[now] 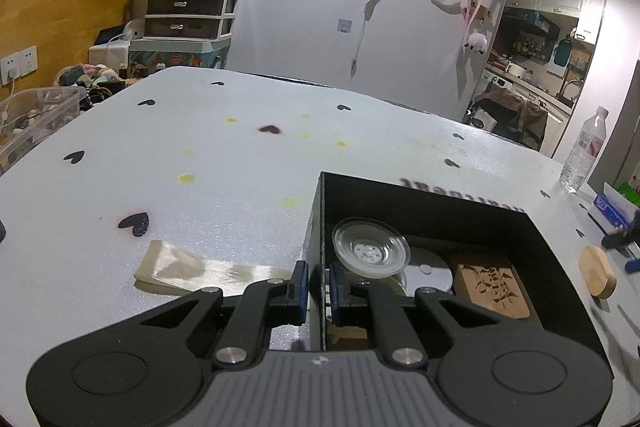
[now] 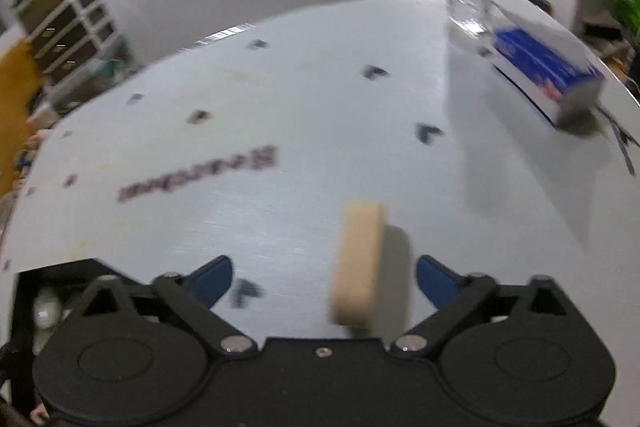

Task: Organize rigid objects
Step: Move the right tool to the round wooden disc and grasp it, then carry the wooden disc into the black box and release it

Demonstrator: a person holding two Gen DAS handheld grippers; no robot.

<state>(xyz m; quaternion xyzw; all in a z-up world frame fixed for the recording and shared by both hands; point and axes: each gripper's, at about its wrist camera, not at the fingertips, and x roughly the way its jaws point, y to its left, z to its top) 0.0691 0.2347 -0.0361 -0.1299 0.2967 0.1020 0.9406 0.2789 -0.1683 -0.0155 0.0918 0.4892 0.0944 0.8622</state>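
**Box steadied by left, right lining up on the wood block**

Left gripper [image 1: 318, 293] sat nearly closed over the left wall of the black box [image 1: 536, 239], one pad outside, one inside. Looked like it was pinching the wall to hold the box steady, though actual pad contact couldn't be confirmed from the left wrist view.

Already in the box: a clear glass dish [image 1: 370, 247] leaning on the left wall, a shiny metal disc [image 1: 430, 273] under it, and a carved wooden block [image 1: 494, 291] flat on the floor to the right.

Still loose on the bench [image 1: 240, 167]:
- pale flat wooden piece [image 1: 176, 267], just left of the box, near the left jaws
- rounded wood block [image 1: 598, 271], just right of the box

Right gripper [image 2: 324, 279] had its jaws wide open and held nothing. The wood block stood on edge between them, nearer the right pad, touching neither as far as I could tell. That view was motion-blurred, so fine alignment was hard to read.

My read: packing step, box partly filled, current target was the wood block. Next move needed the right jaws centred on the block, closed across its narrow faces, lifted over the right wall and set into free floor space, clear of the leaning dish. The pale piece would be left after that.
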